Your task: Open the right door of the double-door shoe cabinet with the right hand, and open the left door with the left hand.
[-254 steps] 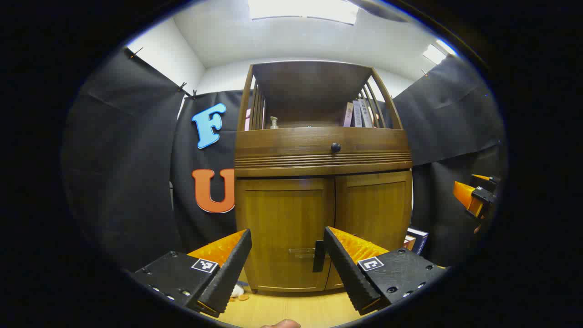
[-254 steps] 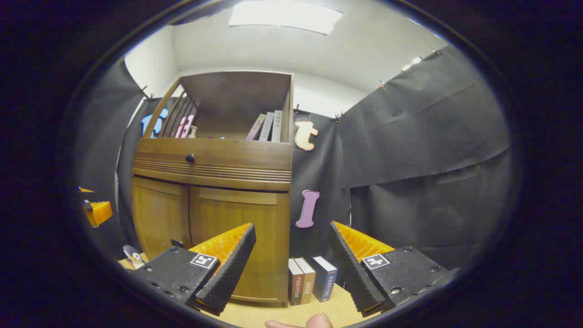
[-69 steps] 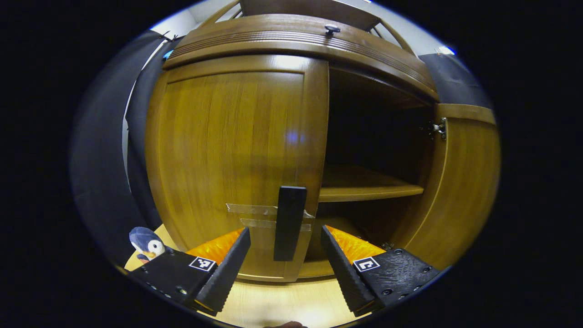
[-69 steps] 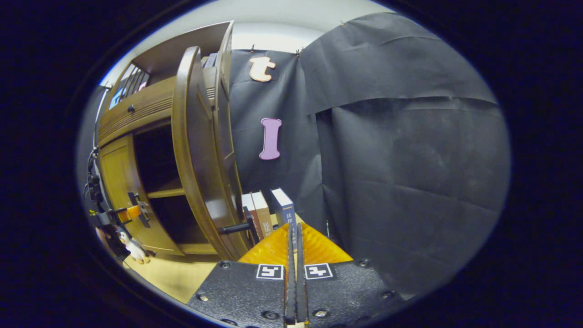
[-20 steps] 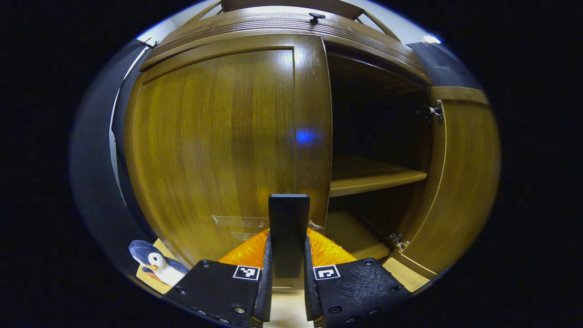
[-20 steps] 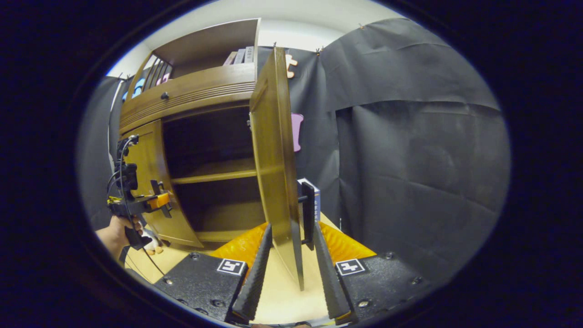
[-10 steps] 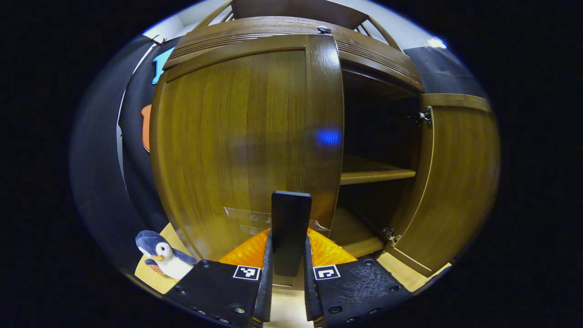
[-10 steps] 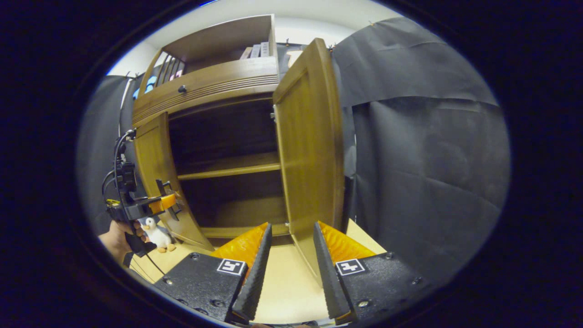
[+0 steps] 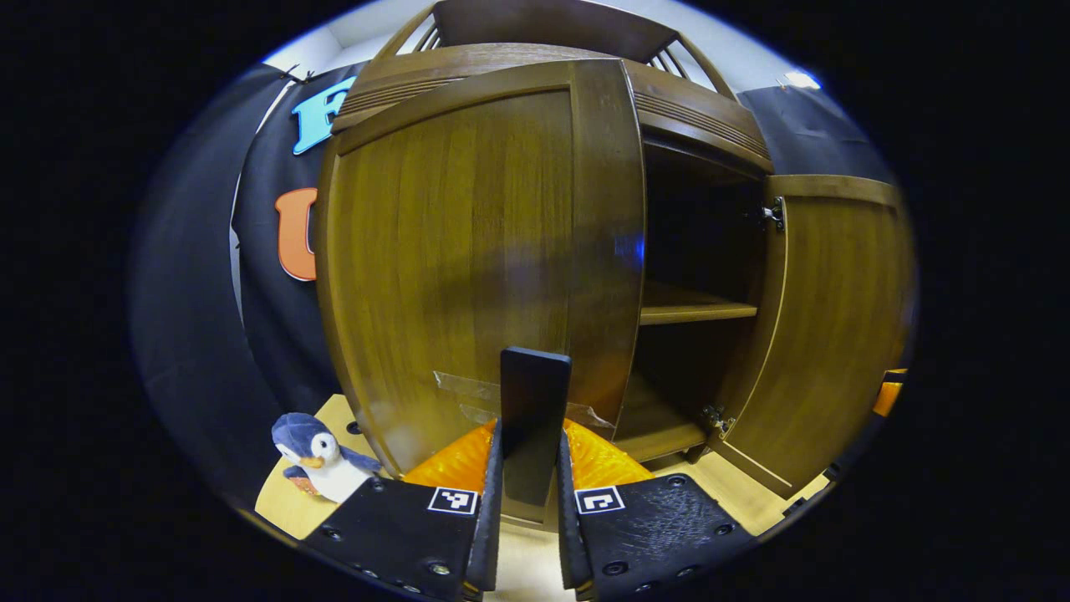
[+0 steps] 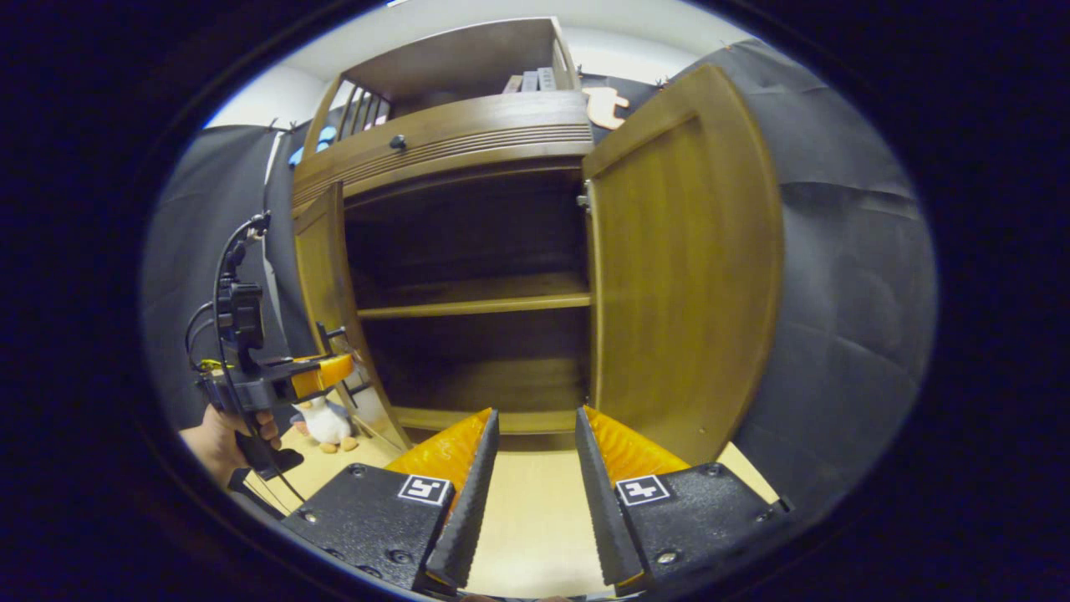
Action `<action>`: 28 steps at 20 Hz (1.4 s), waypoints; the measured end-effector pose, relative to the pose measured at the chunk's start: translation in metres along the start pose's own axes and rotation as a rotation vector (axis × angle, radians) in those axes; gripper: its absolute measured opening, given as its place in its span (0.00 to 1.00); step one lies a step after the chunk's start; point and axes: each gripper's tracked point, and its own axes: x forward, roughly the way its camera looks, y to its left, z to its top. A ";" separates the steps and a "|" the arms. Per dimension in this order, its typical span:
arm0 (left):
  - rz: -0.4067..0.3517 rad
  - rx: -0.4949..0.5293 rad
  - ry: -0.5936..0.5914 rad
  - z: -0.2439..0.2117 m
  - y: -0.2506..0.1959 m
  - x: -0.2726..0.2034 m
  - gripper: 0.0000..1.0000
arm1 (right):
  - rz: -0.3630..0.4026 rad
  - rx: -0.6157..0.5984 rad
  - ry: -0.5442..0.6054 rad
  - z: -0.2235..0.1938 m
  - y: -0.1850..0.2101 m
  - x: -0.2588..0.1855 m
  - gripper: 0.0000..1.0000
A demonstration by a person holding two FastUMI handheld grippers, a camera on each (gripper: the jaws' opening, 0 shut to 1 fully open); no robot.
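shoe cabinet stands on the pale floor just ahead of both grippers. nearest in the left gripper view, left gripper is clamped on the black handle of the left door, a finger on each side; that door is swung partly out from the frame. toy penguin sits on the floor left of it. in the right gripper view, right gripper has its fingers apart, grasping nothing, floor between them. right door is swung wide open, inner face showing. farther back, a shelf crosses the dark interior; books stand on top.
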 end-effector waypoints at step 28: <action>0.199 -0.011 -0.005 -0.015 0.067 -0.083 0.27 | 0.221 -0.092 0.063 -0.005 0.076 0.040 0.59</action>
